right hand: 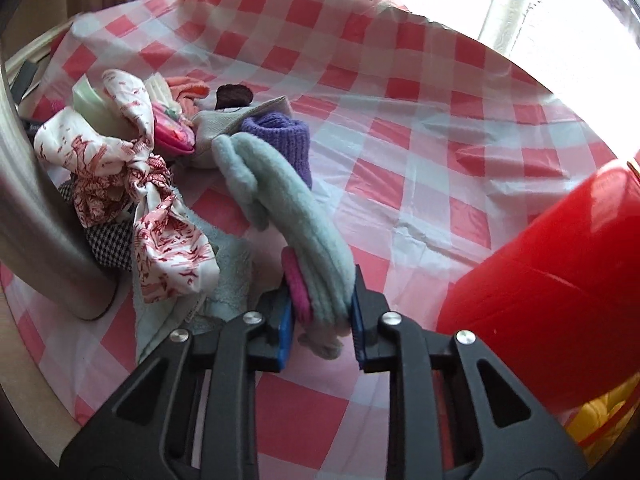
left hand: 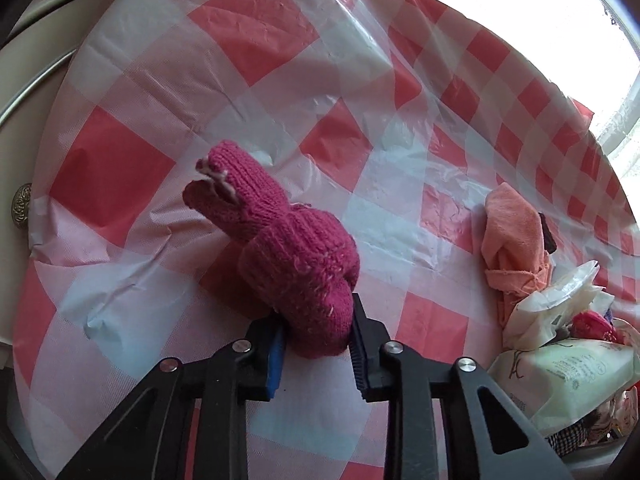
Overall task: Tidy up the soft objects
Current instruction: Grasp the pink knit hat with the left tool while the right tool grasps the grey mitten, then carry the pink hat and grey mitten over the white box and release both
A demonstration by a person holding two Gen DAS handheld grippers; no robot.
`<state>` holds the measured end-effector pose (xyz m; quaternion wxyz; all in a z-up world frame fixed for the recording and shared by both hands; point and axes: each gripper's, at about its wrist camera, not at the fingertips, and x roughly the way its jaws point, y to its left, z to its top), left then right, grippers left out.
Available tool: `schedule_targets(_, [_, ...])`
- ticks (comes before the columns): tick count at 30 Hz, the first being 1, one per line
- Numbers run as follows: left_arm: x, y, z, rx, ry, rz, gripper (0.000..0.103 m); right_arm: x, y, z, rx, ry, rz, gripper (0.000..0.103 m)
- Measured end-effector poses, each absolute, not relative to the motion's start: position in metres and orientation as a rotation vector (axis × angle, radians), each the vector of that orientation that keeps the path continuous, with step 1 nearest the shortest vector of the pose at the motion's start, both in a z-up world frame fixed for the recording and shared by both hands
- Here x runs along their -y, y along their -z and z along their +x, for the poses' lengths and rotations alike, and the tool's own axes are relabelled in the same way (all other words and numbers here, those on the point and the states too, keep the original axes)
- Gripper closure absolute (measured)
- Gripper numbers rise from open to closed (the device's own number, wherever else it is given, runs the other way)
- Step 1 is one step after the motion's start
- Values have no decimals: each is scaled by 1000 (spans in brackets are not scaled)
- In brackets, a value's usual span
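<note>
My left gripper is shut on a magenta knitted sock roll and holds it over the red-and-white checked tablecloth. My right gripper is shut on a pale mint fleece sock, with a pink piece pinched beside it against the left pad. The mint sock stretches away toward a purple knitted sock in the pile.
A pile of soft things lies left in the right wrist view: a red-printed white cloth, a grey sock, a mint towel. A metal post stands beside it. A red bucket is at right. An orange cloth and wipes pack lie right in the left wrist view.
</note>
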<state>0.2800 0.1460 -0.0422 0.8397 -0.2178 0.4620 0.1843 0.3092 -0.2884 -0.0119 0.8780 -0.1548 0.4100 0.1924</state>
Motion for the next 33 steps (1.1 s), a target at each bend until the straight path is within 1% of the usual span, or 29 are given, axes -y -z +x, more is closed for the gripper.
schedule_targets(5, [-141,38,263,-960,-367,-476,78,304,0,283,-836,-372,-233,77])
schedule_targets(13, [-117,24,224,-931,-339,-476,79,319,-5,239,-840,-345,-151,77])
schedule_targets(23, [-61,-5,170,-884,-262,-423,79,347,-6,186,-851,-273,-96,77])
schedule_targets(33, [17,-22,135,-879,-84,-366,79,376,-7,145,-866,-219,-67,77])
